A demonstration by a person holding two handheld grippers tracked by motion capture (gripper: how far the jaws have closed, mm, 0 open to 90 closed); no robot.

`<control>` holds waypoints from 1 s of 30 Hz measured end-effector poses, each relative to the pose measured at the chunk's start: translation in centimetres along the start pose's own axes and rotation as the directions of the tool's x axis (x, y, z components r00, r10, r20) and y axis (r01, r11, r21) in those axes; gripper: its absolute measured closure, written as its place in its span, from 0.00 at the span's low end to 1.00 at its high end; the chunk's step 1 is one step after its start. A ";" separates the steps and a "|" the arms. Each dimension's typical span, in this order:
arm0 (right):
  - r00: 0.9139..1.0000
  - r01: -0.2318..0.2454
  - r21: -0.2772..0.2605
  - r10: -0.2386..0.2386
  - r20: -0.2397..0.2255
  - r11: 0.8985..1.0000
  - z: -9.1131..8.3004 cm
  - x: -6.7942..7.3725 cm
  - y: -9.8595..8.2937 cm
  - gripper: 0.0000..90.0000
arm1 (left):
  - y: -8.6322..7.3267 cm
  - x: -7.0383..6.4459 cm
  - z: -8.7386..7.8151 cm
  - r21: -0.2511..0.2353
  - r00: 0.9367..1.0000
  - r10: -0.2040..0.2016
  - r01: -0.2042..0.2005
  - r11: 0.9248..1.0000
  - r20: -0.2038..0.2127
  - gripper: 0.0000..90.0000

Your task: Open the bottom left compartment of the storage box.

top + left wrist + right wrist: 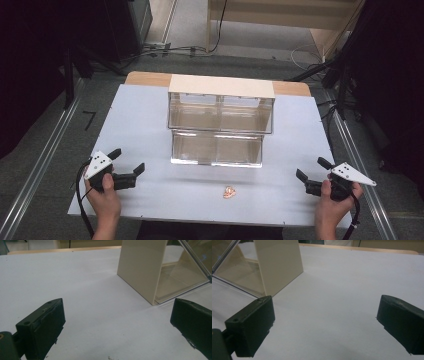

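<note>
A clear two-tier drawer unit [220,125] with a cream top stands at the middle of the white table [140,120]; its lower drawer is pulled out toward me. A small pinkish-orange object [229,192] lies on the table in front of it. My left gripper [127,161] rests at the near left, open, with nothing between its jaws. My right gripper [313,169] rests at the near right, open and empty too. The unit's cream side panel [140,267] and clear drawer show in the left gripper view, and the opposite cream panel [278,265] in the right gripper view.
The table has a wooden back edge [145,78]. Beyond it are cables on the floor [170,50] and pale wooden furniture [280,15]. Metal rails [40,165] run along both sides of the table.
</note>
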State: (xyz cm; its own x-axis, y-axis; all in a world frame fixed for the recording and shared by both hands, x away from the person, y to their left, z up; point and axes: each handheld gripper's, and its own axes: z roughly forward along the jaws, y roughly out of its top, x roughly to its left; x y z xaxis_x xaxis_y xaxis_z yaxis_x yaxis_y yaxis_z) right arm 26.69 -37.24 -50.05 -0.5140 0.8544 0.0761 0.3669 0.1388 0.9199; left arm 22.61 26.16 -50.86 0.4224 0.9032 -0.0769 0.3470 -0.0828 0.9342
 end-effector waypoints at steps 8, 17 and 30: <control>1.000 -0.017 -0.005 0.017 -0.022 1.000 -0.1 -0.1 1.1 0.01 | 1.1 -1.1 0.2 0.016 0.999 0.040 -0.040 0.999 -0.010 0.00; 0.999 -0.008 0.011 0.009 -0.036 1.000 -0.3 0.8 3.0 0.08 | 2.3 -1.8 -0.3 -0.008 0.998 0.050 -0.049 0.999 0.033 0.05; 0.996 0.024 0.031 -0.021 -0.088 0.999 0.3 3.2 5.3 0.46 | 3.7 -3.5 0.3 -0.012 0.992 0.030 -0.029 1.000 0.124 0.61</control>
State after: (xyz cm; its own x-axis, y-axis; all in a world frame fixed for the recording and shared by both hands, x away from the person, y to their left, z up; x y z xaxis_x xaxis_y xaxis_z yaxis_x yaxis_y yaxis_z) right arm 27.21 -33.58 -45.00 -0.5882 0.8036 0.0902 0.3786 0.1751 0.9089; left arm 22.68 22.54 -47.20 0.5332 0.8410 -0.0912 0.3247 -0.1039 0.9401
